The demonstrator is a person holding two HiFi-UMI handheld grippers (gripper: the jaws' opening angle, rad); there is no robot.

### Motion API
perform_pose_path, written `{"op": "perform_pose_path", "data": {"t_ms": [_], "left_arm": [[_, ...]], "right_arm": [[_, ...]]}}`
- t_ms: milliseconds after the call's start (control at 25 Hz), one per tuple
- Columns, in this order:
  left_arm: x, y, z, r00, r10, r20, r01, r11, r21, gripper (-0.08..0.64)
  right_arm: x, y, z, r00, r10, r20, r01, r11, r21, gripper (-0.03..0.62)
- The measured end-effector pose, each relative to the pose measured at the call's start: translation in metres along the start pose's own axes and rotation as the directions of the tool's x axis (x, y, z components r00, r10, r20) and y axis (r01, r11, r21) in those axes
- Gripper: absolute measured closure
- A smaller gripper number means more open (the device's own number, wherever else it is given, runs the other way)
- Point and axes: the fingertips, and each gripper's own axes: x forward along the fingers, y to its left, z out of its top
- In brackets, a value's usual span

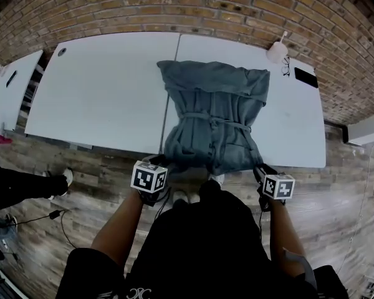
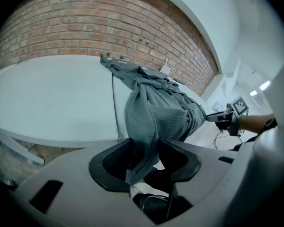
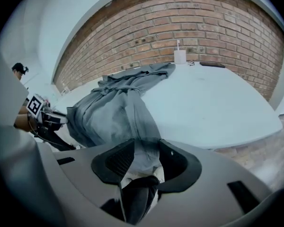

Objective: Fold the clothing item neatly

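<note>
Your left gripper [image 2: 143, 159] has its fingers clamped on one near corner of the grey garment [image 1: 215, 114]; your right gripper [image 3: 143, 161] pinches the other; the garment lies bunched on the white table [image 1: 100, 92], near end overhanging the edge.

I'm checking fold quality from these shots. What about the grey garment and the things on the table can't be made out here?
- Grey crumpled fabric garment: bunched in every view, so sleeves, collar and type stay unclear.
- Its gripped hem corners: in the head view, covered by the marker cubes on the left gripper and right gripper.
- Small white container at the white table's far edge: too small in the head view to identify.
</note>
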Motion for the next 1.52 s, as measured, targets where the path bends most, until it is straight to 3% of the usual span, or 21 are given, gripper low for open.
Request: {"op": "perform_pose_path", "data": {"t_ms": [40,120,280,400,520,560,640,720,800,880,1080,1160,1240,1520], "left_arm": [[0.002,0.002,-0.001,1.0,0.003,-0.016,-0.004,0.999,-0.036,0.388],[0.004,0.004,-0.003,0.999,0.014,-0.046,-0.017,0.997,-0.073,0.49],[0.001,-0.008,-0.003,0.997,-0.025,-0.079,0.023,0.999,-0.035,0.525],[-0.007,-0.025,-0.003,0.985,-0.132,-0.107,0.128,0.991,-0.041,0.526],[-0.027,-0.048,0.003,0.946,-0.312,-0.087,0.296,0.942,-0.158,0.526],[-0.034,-0.053,0.008,0.939,-0.337,-0.068,0.321,0.931,-0.173,0.526],[-0.044,-0.053,0.017,0.942,-0.332,-0.039,0.322,0.933,-0.162,0.526],[-0.049,-0.051,0.023,0.948,-0.317,-0.024,0.31,0.94,-0.144,0.527],[-0.053,-0.05,0.028,0.948,-0.318,-0.01,0.314,0.939,-0.139,0.528],[-0.059,-0.052,0.034,0.941,-0.339,0.012,0.337,0.931,-0.14,0.528],[-0.081,-0.065,0.062,0.911,-0.405,0.069,0.411,0.905,-0.109,0.528],[-0.091,-0.072,0.082,0.896,-0.43,0.11,0.44,0.893,-0.097,0.528],[-0.097,-0.074,0.103,0.889,-0.433,0.152,0.449,0.889,-0.089,0.528],[-0.1,-0.067,0.181,0.877,-0.401,0.263,0.432,0.9,-0.067,0.528]], "right_arm": [[0.0,-0.003,0.0,1.0,-0.019,-0.006,0.019,1.0,0.007,0.442],[0.0,-0.005,-0.001,0.998,-0.061,-0.02,0.061,0.998,0.0,0.442],[-0.002,-0.01,-0.011,0.991,-0.126,-0.049,0.127,0.992,0.016,0.442],[0.009,-0.01,-0.017,0.996,-0.071,-0.044,0.076,0.989,0.125,0.44],[0.015,-0.005,-0.013,0.999,-0.029,-0.027,0.034,0.986,0.166,0.442],[0.014,-0.004,-0.013,0.999,-0.031,-0.028,0.035,0.987,0.155,0.451],[0.01,0.0,-0.011,1.0,-0.012,-0.017,0.014,0.993,0.117,0.547],[0.002,0.012,-0.004,0.996,0.084,0.016,-0.085,0.994,0.067,0.558],[-0.014,0.028,0.006,0.973,0.229,0.042,-0.229,0.973,0.0,0.56],[-0.035,0.042,0.02,0.932,0.357,0.053,-0.353,0.932,-0.078,0.561],[-0.086,0.076,0.073,0.818,0.569,0.081,-0.543,0.812,-0.212,0.563],[-0.097,0.081,0.098,0.784,0.607,0.131,-0.574,0.789,-0.219,0.563],[-0.101,0.082,0.121,0.765,0.62,0.175,-0.585,0.782,-0.215,0.563],[-0.091,0.091,0.184,0.75,0.63,0.201,-0.569,0.77,-0.289,0.563]]}}
